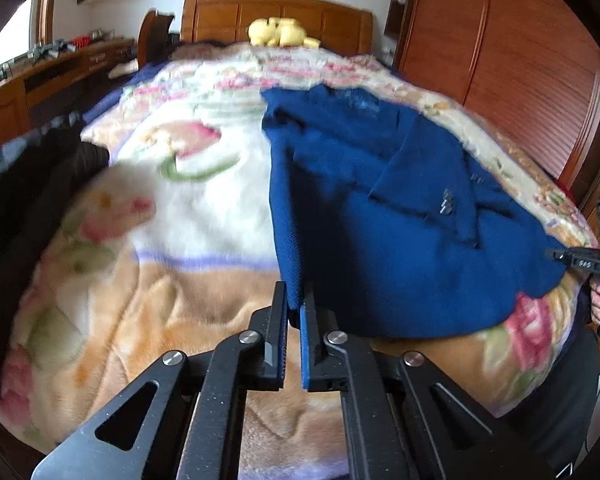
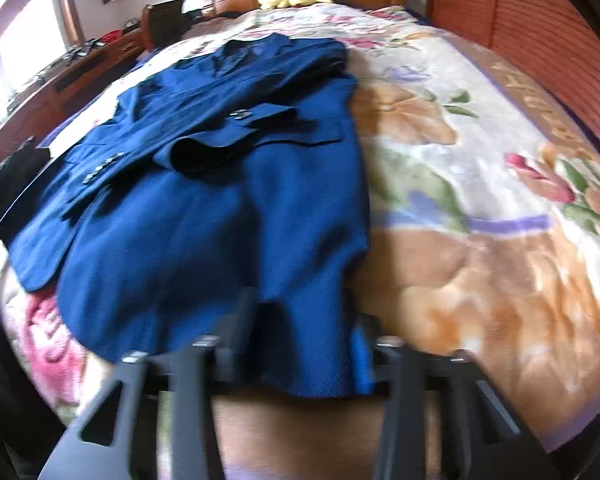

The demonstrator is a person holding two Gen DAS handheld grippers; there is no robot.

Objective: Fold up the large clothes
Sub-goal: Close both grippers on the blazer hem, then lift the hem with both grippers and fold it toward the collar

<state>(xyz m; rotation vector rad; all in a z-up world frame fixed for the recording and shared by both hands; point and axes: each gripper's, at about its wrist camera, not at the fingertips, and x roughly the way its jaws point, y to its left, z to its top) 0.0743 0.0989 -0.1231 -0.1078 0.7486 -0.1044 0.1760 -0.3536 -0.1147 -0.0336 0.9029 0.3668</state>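
- Presently catalogued: one blue jacket (image 2: 220, 200), laid flat on a floral blanket (image 1: 172, 208), sleeves crossed over the front, collar at the far end from both tongs.
- Left gripper (image 1: 294, 312): jaws were closed on the near hem corner of the jacket, cloth pinched between the pads.
- Right gripper (image 2: 300, 320): jaws were spread wide, one finger on each side of the near hem, the cloth draped over them; nothing was pinched.
- Handling, as judged: cloth was taken to be thick, soft and fairly heavy, limp rather than stiff, not slippery on the fleecy blanket.
- Hold advised: both near hem corners, so the lower half could be lifted evenly toward the collar.
- Also noted: yellow plush toy (image 1: 280, 32) beyond the jacket, by the headboard (image 1: 276, 12).
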